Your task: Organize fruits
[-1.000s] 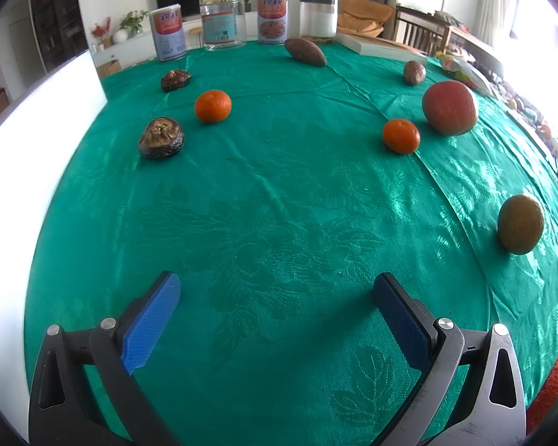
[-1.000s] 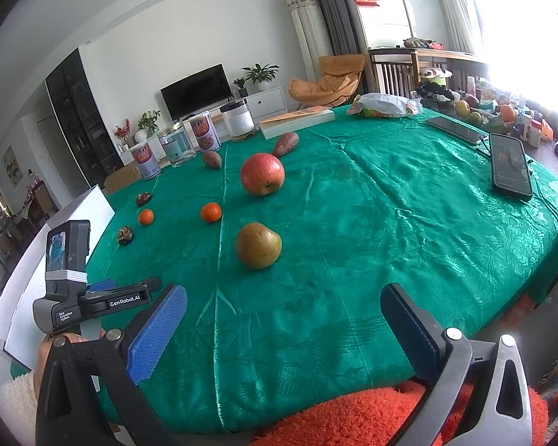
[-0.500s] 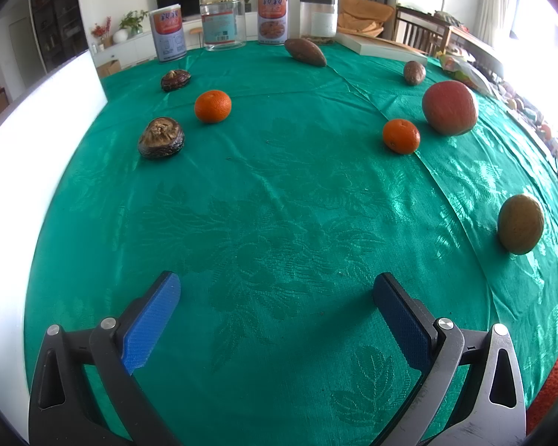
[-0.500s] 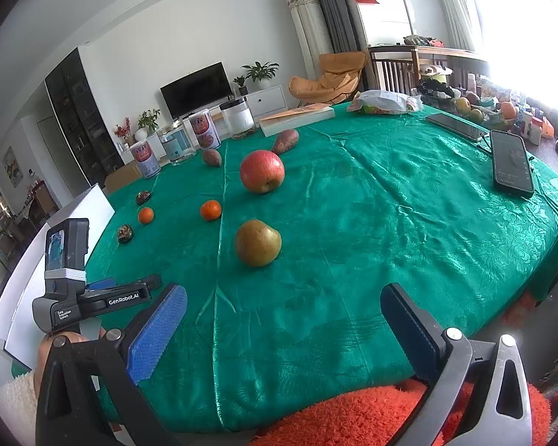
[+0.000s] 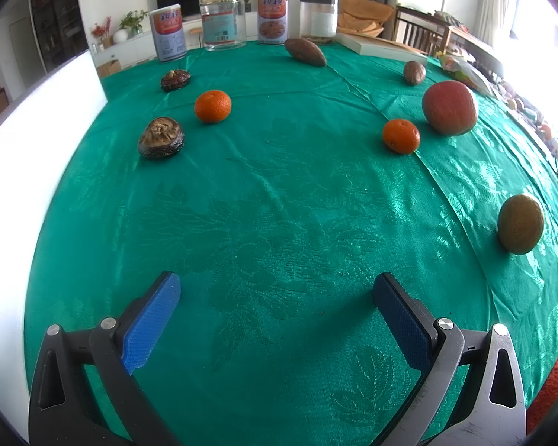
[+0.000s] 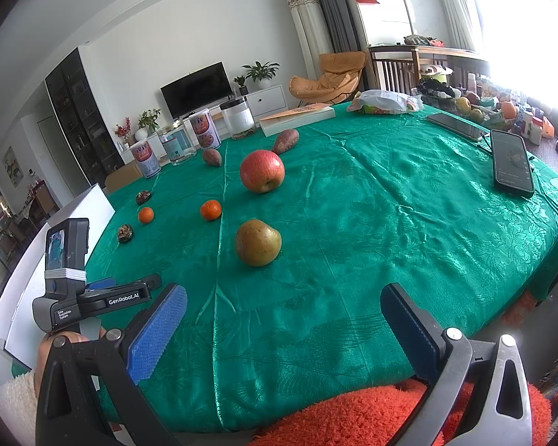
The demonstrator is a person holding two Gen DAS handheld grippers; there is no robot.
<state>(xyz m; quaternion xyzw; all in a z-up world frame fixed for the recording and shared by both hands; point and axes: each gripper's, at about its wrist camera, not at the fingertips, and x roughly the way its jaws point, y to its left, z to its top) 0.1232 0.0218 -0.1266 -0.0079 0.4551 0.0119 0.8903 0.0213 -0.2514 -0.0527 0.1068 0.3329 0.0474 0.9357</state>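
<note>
Fruit lies scattered on a green tablecloth (image 5: 279,193). On the right are a red apple (image 5: 449,107), an orange (image 5: 401,136) and a brownish pear (image 5: 520,223). On the left are a second orange (image 5: 212,106) and two dark wrinkled fruits (image 5: 161,138) (image 5: 175,79). Two sweet potatoes (image 5: 304,52) (image 5: 414,73) lie farther back. My left gripper (image 5: 277,291) is open over bare cloth, well short of all fruit. My right gripper (image 6: 284,306) is open near the table's front edge, with the pear (image 6: 257,242) ahead and the apple (image 6: 262,171) beyond. The left gripper's body (image 6: 74,290) shows at lower left.
Several cans and jars (image 5: 221,22) stand along the far edge beside a flat box (image 5: 379,45). Two phones (image 6: 511,161) (image 6: 453,125) lie at the right of the table. A white board (image 5: 26,141) borders the left side. An orange fuzzy cloth (image 6: 372,412) lies below the front edge.
Nothing on the table has moved. The right wrist view has shifted very slightly; both grippers stay open in place.
</note>
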